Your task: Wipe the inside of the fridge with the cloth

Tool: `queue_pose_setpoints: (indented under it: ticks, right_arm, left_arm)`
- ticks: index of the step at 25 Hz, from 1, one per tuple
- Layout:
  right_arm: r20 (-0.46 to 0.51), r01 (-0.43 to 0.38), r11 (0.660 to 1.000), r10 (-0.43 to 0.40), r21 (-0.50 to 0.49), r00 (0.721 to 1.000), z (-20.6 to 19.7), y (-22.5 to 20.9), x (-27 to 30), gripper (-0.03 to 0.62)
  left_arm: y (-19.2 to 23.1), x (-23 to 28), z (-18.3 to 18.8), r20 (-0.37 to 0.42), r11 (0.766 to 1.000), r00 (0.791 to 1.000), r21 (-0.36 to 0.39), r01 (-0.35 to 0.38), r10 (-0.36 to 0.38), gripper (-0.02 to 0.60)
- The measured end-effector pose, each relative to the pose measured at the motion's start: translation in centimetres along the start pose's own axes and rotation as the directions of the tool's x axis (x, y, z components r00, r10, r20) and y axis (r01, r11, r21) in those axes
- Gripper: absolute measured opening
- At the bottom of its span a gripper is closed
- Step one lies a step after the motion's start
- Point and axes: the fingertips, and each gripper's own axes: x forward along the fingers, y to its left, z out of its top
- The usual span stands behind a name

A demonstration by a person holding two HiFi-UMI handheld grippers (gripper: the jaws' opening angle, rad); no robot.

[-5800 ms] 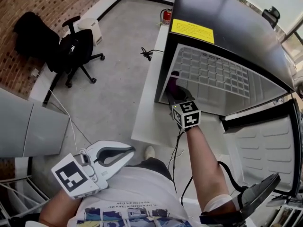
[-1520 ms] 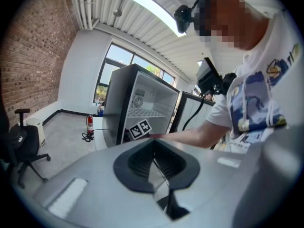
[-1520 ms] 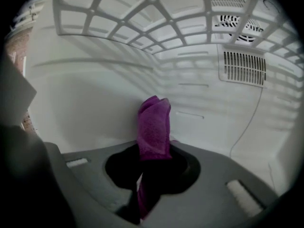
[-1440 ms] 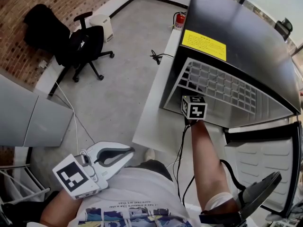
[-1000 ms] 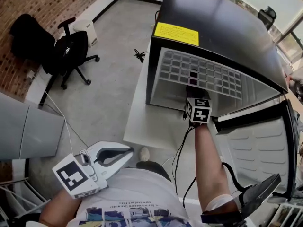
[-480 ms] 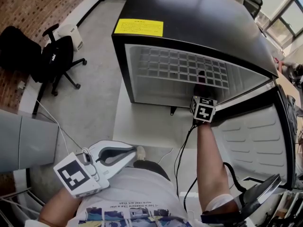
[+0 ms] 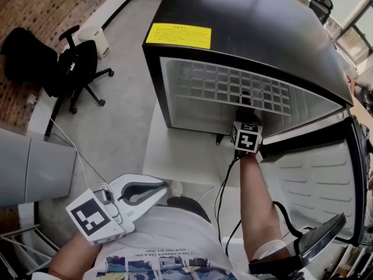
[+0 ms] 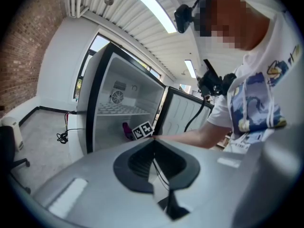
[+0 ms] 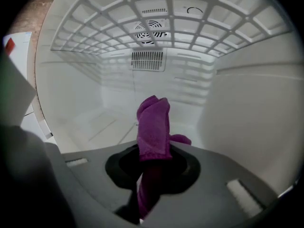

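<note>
Right gripper (image 9: 152, 148), clamping cloth (image 9: 154, 120), is shifting toward 3 o'clock inside fridge (image 7: 245, 16): wiping is progressing; left gripper (image 7: 164, 186) is idling closed.

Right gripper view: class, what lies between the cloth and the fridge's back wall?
Nothing: the right gripper view shows only bare white fridge floor between cloth and back wall.

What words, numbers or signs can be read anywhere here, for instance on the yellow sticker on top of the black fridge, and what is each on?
Yellow rectangular sticker on top of the black fridge: dark print, too small to read.
White T-shirt: a line of printed lettering, too blurred to read.
Black-and-white square markers: coded patterns, not words.
Purple cloth: no print shows.
Nothing can be quoted.
</note>
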Motion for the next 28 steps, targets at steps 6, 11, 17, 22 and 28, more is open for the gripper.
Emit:
queue_pose_setpoints:
  ticks: [6,11,17,22,28]
  right_arm:
    - [0.011,-0.091,0.996,0.091,-0.024,0.996,0.9,4.8,0.5,0.055]
    - [0.021,-0.166,0.985,0.167,-0.036,0.986,1.9,9.0,0.9,0.055]
    - [0.034,-0.242,0.968,0.244,-0.063,0.969,3.2,13.7,0.9,0.055]
    - [0.042,-0.302,0.95,0.306,-0.072,0.951,4.0,17.0,0.6,0.055]
    - [0.074,-0.383,0.921,0.388,-0.077,0.919,5.2,19.9,-0.6,0.055]
  left_arm:
    - [0.3,-0.9,0.0,0.011,1.0,1.0,-0.018,-0.024,0.024,0.005]
    - [0.8,-2.0,-0.5,0.008,0.999,0.999,-0.01,-0.049,0.049,0.003]
    - [1.0,-3.3,-0.4,0.021,0.997,0.997,-0.026,-0.073,0.074,0.005]
    - [1.6,-4.8,-1.2,0.006,0.994,0.994,-0.005,-0.109,0.109,0.005]
    - [1.3,-5.5,-1.4,0.014,0.994,0.994,0.0,-0.107,0.107,0.005]
